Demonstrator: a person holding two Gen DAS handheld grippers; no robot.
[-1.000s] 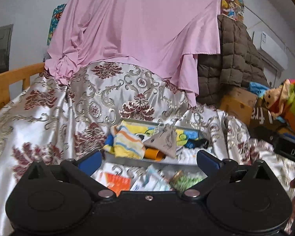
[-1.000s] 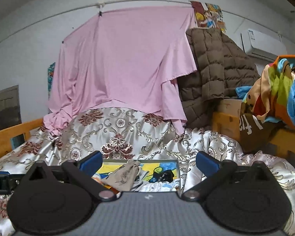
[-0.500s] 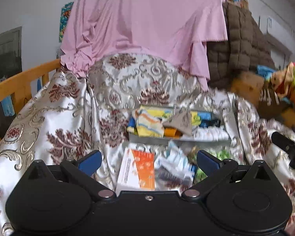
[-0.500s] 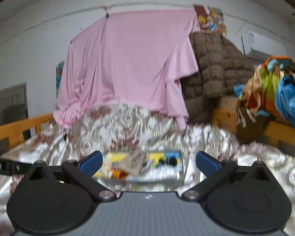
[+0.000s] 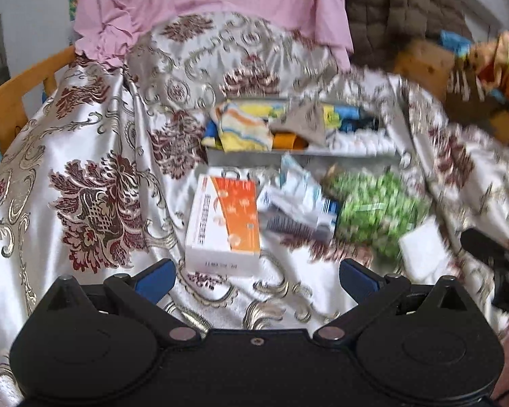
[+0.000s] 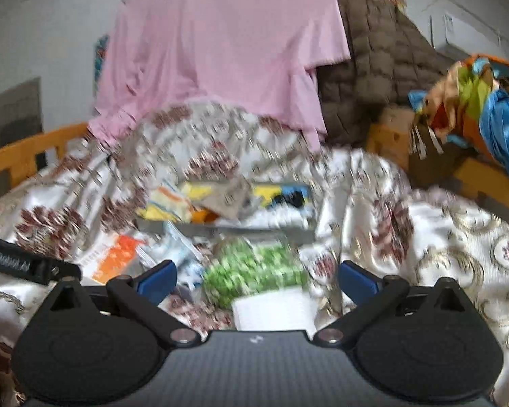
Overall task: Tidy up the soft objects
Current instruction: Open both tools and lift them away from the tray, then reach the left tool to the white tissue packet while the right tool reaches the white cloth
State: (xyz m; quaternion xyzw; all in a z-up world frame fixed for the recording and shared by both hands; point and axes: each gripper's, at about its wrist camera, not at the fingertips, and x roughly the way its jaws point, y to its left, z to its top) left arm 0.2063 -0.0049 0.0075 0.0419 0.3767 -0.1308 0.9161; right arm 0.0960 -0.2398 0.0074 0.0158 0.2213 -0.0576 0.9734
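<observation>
Both of my grippers had tipped down toward the bed over the last second, so a pile in front of the tray that I could barely see before was in plain view. My left gripper (image 5: pixel 257 276) had its blue-tipped jaws spread wide with nothing between them, hovering over the shiny white bedspread with dark red floral patterns (image 5: pixel 95 200). Same deal with my right gripper (image 6: pixel 257 278), wide open and empty, hanging just above a small white folded cloth (image 6: pixel 275 312). Straight ahead of the left one lay a white and orange cardboard box (image 5: pixel 225 224), and beside it a crumpled bunch of blue and white plastic packets (image 5: pixel 298 203). Next to those sat a green and white patterned soft bundle (image 5: pixel 376 210), pretty blurry so I couldn't tell what it was exactly. Further back was the shallow grey tray (image 5: pixel 288 156), stuffed with a yellow striped cloth (image 5: pixel 244 129), a grey-beige fabric pouch (image 5: pixel 305 123) and other soft bits. A pink sheet (image 6: pixel 220 44) hung behind everything.
</observation>
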